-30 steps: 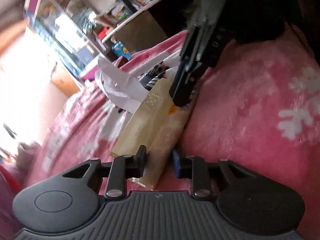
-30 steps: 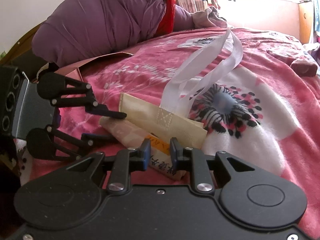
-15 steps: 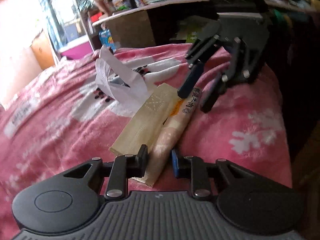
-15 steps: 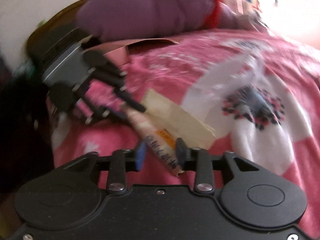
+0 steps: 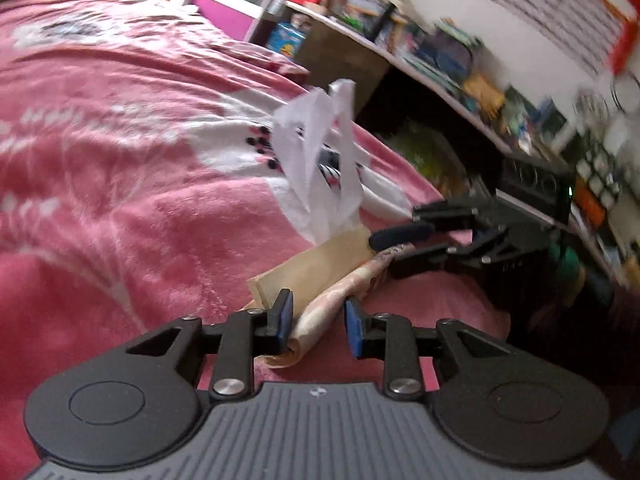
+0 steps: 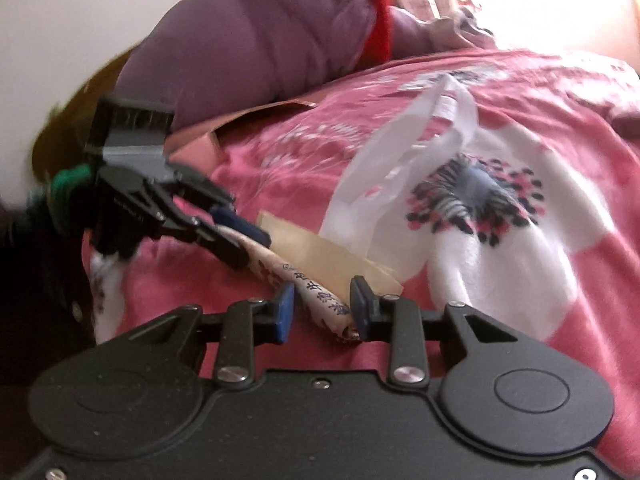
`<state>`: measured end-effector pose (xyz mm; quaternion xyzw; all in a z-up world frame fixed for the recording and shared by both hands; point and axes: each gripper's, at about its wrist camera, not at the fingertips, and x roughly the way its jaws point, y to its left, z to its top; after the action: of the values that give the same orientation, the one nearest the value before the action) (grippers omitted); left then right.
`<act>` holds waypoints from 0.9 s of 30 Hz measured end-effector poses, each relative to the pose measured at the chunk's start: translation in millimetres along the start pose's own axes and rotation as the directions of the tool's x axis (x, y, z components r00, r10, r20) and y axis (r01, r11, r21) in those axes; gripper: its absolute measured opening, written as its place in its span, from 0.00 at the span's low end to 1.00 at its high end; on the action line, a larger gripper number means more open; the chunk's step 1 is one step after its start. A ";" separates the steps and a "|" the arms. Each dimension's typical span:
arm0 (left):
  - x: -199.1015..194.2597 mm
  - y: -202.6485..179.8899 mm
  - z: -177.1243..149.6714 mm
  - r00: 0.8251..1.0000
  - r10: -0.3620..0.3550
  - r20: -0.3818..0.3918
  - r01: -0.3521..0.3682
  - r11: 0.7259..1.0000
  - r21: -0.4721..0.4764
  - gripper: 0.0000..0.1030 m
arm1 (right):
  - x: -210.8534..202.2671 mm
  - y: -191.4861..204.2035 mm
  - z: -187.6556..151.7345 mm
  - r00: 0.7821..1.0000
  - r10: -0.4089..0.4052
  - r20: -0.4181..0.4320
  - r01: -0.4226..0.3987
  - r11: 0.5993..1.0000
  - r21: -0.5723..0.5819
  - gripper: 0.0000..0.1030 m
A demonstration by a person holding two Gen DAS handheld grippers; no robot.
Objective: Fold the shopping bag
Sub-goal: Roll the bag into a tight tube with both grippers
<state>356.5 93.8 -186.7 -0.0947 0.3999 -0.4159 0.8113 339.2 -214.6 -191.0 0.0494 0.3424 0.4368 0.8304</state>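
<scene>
Bag (image 5: pixel 320 268) lies rolled on blanket (image 5: pixel 120 208); both grippers (image 5: pixel 318 320) (image 6: pixel 322 306) straddle its ends, jaws narrow, unclamped. Roll may spring open.

Folded bag (image 5: pixel 320 268) flat on pink blanket (image 5: pixel 120 200), white handles (image 5: pixel 320 160) sticking up at far end. Left gripper (image 5: pixel 318 316) parted around near end of bag, left pad touching, right pad apart. Right gripper (image 5: pixel 400 248) at far end of bag, fingers spread above and below rolled edge. Cluttered shelf (image 5: pixel 440 64) beyond bag, blurred.
</scene>
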 end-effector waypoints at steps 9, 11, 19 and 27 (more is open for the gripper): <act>3.5 -4.7 3.7 0.991 0.120 0.060 -0.120 0.993 -0.003 0.34 | 6.9 -4.7 -0.1 0.997 -0.065 0.033 0.061 0.993 0.101 0.29; 4.4 -6.1 4.3 0.987 0.147 0.071 -0.148 0.989 0.001 0.36 | 6.6 -5.0 -0.4 0.996 -0.081 0.037 0.077 0.991 0.105 0.29; 7.0 -7.2 5.4 0.971 0.224 0.082 -0.228 0.973 0.042 0.42 | 11.0 -4.0 1.6 0.987 -0.161 0.032 0.157 0.983 0.090 0.30; -1.5 -19.4 3.4 0.937 0.329 0.121 -0.342 0.934 0.108 0.45 | 13.2 -2.6 2.8 0.982 -0.188 0.020 0.186 0.980 0.074 0.30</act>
<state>346.9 81.9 -174.1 0.0059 0.3415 -0.2906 0.8938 347.7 -205.5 -196.8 0.0529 0.3498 0.3435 0.8700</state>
